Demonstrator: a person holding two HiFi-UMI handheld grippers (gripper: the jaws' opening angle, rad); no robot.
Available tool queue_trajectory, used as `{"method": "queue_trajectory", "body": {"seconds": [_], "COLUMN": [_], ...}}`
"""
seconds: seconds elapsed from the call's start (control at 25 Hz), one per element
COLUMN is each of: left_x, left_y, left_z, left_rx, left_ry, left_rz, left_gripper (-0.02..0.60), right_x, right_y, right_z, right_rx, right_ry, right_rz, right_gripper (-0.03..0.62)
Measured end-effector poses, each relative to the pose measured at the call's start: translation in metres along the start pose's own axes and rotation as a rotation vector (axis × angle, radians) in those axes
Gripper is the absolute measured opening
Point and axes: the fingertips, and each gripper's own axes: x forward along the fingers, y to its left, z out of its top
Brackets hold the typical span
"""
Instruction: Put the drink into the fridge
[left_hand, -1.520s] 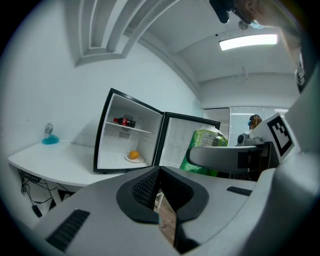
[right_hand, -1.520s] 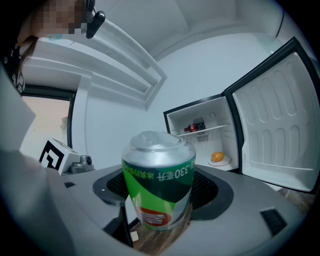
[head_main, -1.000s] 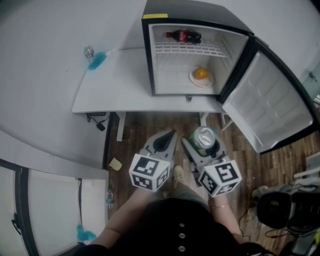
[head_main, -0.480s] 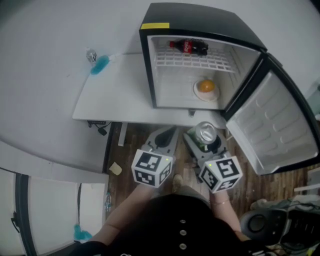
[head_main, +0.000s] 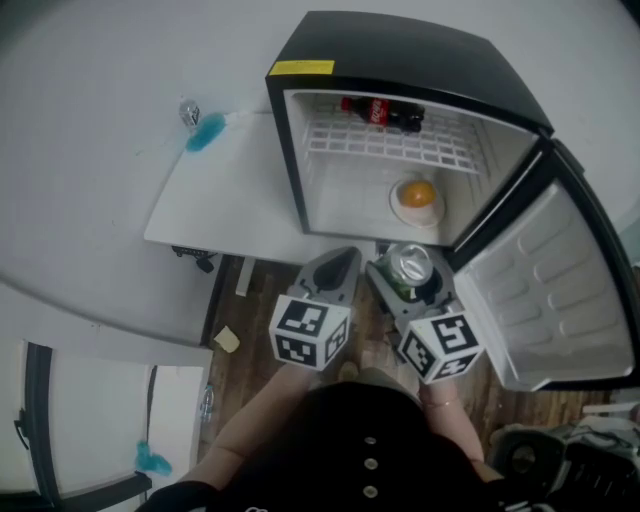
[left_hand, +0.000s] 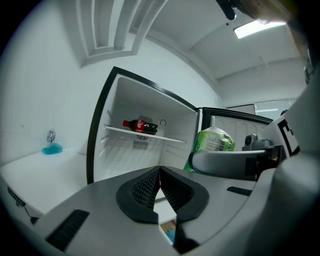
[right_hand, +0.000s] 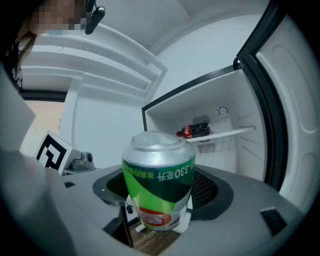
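A green drink can (right_hand: 159, 182) with a silver top stands upright between the pads of my right gripper (head_main: 408, 272), which is shut on it; the can (head_main: 407, 268) hangs just in front of the open fridge (head_main: 395, 60). In the left gripper view the can (left_hand: 215, 141) shows to the right. My left gripper (head_main: 335, 268) is beside it on the left, jaws shut with nothing between them (left_hand: 159, 189). Inside the fridge a cola bottle (head_main: 384, 112) lies on the upper wire shelf and an orange on a plate (head_main: 417, 194) sits on the floor of the compartment.
The fridge door (head_main: 550, 290) is swung open to the right. The fridge stands on a white table (head_main: 220, 190) whose front edge is just ahead of the grippers. A blue duster (head_main: 205, 130) lies at the table's far left. Wooden floor (head_main: 250, 330) lies below.
Both grippers have moved toward the fridge together, the can still held in the right one. The fridge opening now lies closer and its interior shows larger.
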Motion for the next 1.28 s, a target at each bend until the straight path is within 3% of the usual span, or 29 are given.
{"method": "queue_trajectory", "body": {"seconds": [0.4, 0.76, 1.28], "left_x": [0.029, 0.025, 0.030], "left_y": [0.001, 0.005, 0.014], "left_z": [-0.008, -0.027, -0.017], "left_rx": [-0.043, -0.068, -0.001], "left_ry": [0.003, 0.039, 0.051], "left_rz": [0.042, 0.060, -0.015], "left_gripper": [0.006, 0.006, 0.006], "right_x": [0.012, 0.012, 0.027], "right_y": [-0.020, -0.021, -0.022], "right_z": [-0.006, -0.019, -0.012], "right_rx": [-0.014, -0.001, -0.003], "right_ry": [0.028, 0.045, 0.044], "right_rz": [0.054, 0.060, -0.007], "right_gripper": [0.328, 0.328, 0.328]}}
